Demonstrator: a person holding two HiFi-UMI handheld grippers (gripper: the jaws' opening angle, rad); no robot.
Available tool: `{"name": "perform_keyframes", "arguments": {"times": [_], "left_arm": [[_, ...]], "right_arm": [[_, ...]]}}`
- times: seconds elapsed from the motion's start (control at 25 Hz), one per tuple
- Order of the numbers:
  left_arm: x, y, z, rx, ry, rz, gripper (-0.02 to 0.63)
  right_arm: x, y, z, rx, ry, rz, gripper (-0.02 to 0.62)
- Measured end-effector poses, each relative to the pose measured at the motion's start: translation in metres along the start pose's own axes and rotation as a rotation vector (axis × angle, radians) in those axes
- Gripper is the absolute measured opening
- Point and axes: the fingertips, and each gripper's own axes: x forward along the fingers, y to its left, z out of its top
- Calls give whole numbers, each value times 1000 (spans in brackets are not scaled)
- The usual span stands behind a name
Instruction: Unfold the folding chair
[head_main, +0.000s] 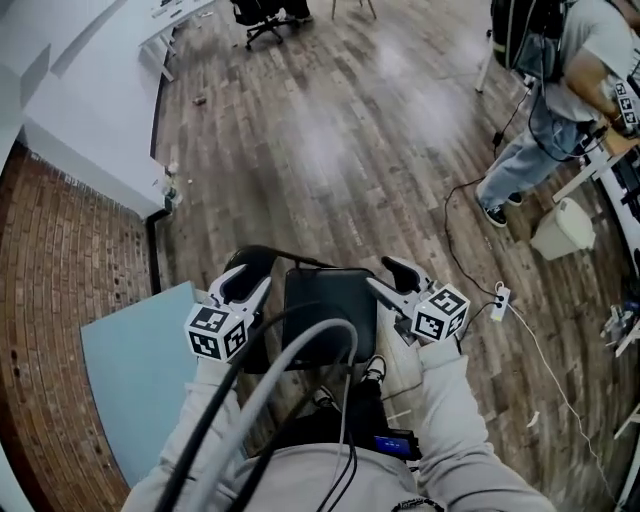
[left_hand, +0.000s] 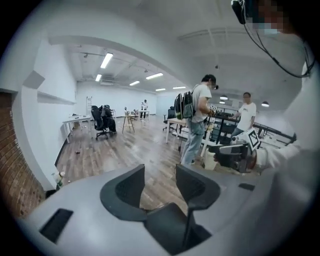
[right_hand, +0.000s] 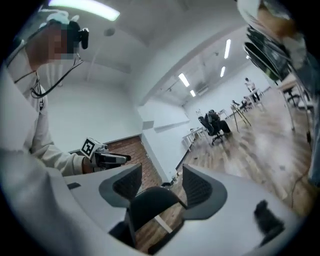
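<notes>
The folding chair shows in the head view as a black square seat (head_main: 330, 305) just in front of my body, on the wooden floor. My left gripper (head_main: 245, 283) hangs at the seat's left edge and my right gripper (head_main: 397, 282) at its right edge, both raised close to the camera. The left gripper (left_hand: 160, 187) is open, nothing between its pads; a dark part of the chair (left_hand: 170, 230) lies low behind them. The right gripper (right_hand: 160, 185) is open too, with the black chair (right_hand: 150, 202) low between its jaws and no pad pressing it.
A person with a backpack (head_main: 545, 110) stands at the right by a white bin (head_main: 565, 228). A cable and power strip (head_main: 500, 300) lie on the floor. A pale blue mat (head_main: 140, 370) and brick flooring (head_main: 60, 270) lie left, below a white wall (head_main: 90, 110).
</notes>
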Motion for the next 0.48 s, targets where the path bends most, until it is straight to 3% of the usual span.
{"name": "perform_keyframes", "arguments": {"times": [0.12, 0.24, 0.32, 0.4, 0.48], "left_arm": [[-20, -16, 49, -1, -135, -1, 104], [-54, -20, 85, -10, -246, 7, 55], [-82, -17, 104, -27, -324, 17, 8], [-108, -18, 121, -30, -390, 25, 6], [-132, -23, 135, -15, -440, 30, 6]], "right_arm": [[11, 56, 75, -150, -49, -12, 252], [28, 110, 128, -267, -93, -56, 249], [38, 142, 152, -318, -128, -107, 181], [43, 174, 168, -335, -165, -155, 68], [47, 205, 180, -361, -184, -186, 9]]}}
